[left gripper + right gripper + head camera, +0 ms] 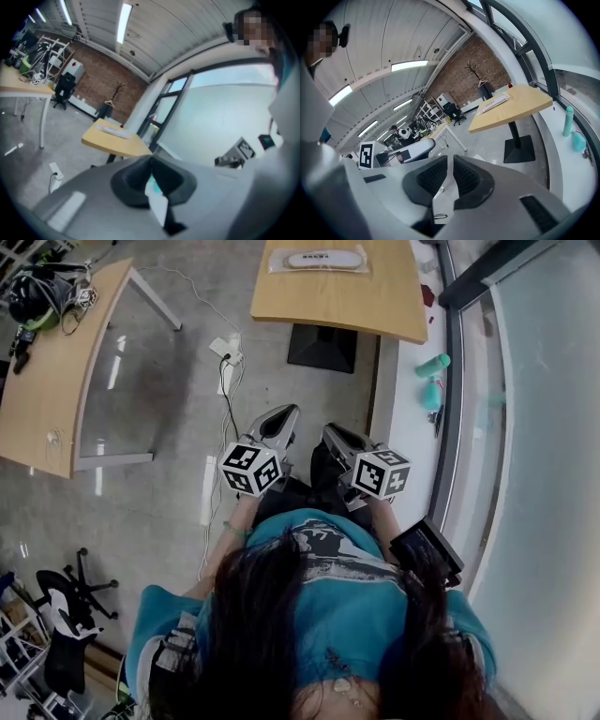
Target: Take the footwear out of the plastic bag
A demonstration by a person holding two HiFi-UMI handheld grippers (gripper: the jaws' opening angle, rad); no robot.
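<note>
While I hold both tools tucked in against my chest, nothing of the task is under way yet; I judge this a resting or starting pose, well apart from the work.

Far left in the head view stands a long desk (47,381) with cables and gear piled at its far end, none of it my concern. A power strip (225,350) lies on the floor between that desk and me, its cord trailing back toward my feet, so I would step around it when I go forward.

My left gripper (289,412) points ahead and down. Its own view shows the left gripper (151,161) with jaws pressed together at the tips and nothing pinched in them, probably kept closed simply because there is nothing to take here.

Straight ahead, the small table (328,301) carries the plastic bag (317,260), lying flat near the far edge with the pale footwear sealed inside. Both gripper views catch the same bag from afar, (115,132) and (493,102), which tells me the tools are already aimed roughly at it.

My right gripper (330,430) sits just beside the left one. Seen along its jaws, the right gripper (450,161) has its ribbed pads a narrow slit apart, with only floor showing between them.

Farthest right, a teal bottle (433,365) stands on the window ledge, clear of my path.
</note>
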